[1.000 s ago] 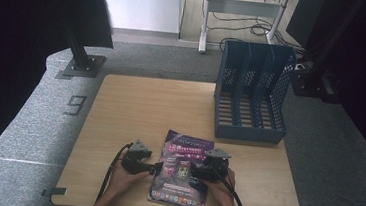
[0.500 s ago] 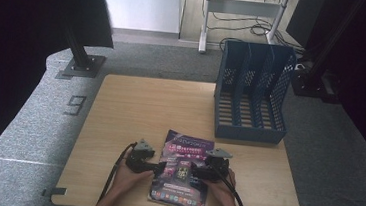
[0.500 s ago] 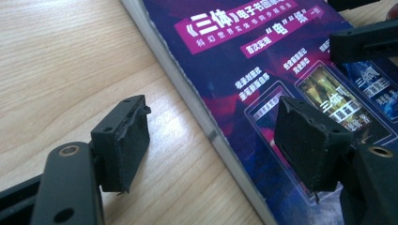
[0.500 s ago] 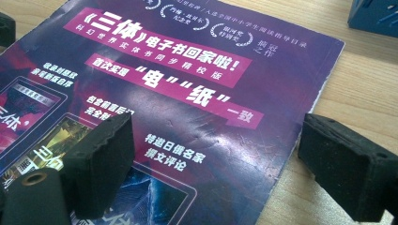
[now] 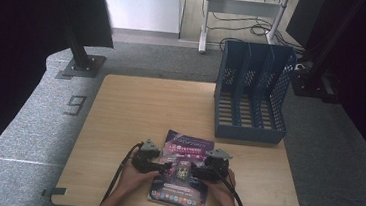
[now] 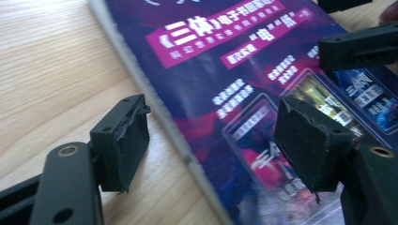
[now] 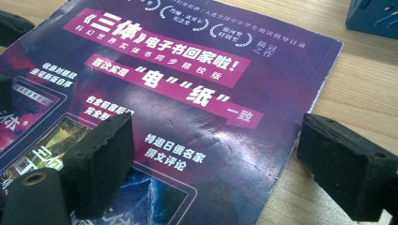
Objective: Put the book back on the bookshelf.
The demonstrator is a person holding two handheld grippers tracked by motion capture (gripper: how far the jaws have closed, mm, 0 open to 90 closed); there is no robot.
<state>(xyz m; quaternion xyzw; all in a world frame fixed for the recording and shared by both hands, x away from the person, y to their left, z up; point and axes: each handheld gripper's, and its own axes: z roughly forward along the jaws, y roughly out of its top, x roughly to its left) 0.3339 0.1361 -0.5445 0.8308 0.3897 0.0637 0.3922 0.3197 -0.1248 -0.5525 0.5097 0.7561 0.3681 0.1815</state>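
Both my grippers, left and right, straddle the magazine's edges, jaws wide; nothing is gripped yet, and the file rack waits empty.

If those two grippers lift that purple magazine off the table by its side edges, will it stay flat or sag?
The purple magazine would probably sag in the middle: it looks thin, with a soft, creased cover. Its glossy surface may be a little slippery for the left gripper and right gripper, whose open jaws straddle its edges. It likely weighs little and lies flat on the wooden table, so it should slide when pushed, not tip.
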